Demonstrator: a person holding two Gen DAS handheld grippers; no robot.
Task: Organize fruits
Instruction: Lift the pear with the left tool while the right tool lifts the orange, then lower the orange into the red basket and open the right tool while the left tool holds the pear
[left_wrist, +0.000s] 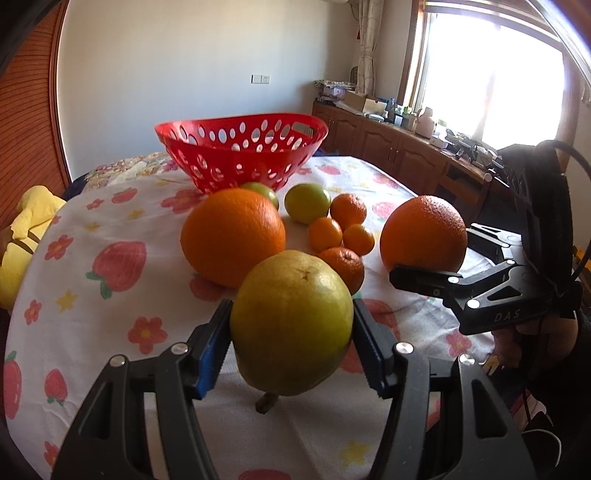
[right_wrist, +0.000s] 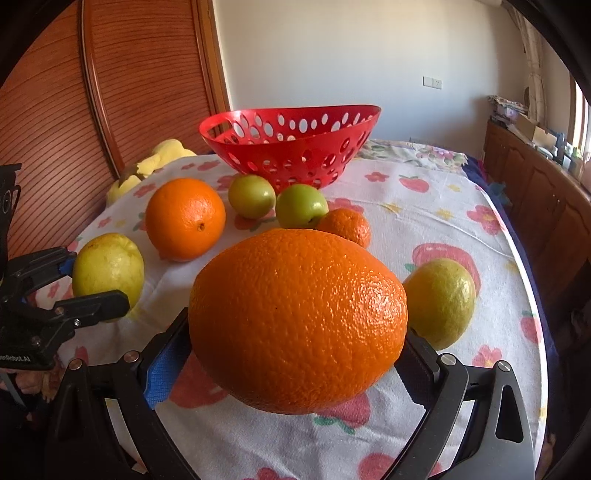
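Two grips, one empty container. Red basket (left_wrist: 242, 147): largest item, straight ahead of both my grippers at the far side of the table (left_wrist: 110, 325), nothing showing through its holes. Big orange (right_wrist: 295, 325): between the pads of my right gripper (right_wrist: 291, 365), jaws wide, both pads against the peel, by my judgement. Pear (left_wrist: 291, 321): clamped in my left gripper (left_wrist: 291, 350), jaws part-closed, stem end toward me. Loose fruit lies between my grippers and the basket: a second orange (left_wrist: 232, 236), two green fruits (right_wrist: 301, 205), a lemon (right_wrist: 439, 302) right of my right gripper, four mandarins (left_wrist: 325, 234). Either load travels forward and up over the rim.
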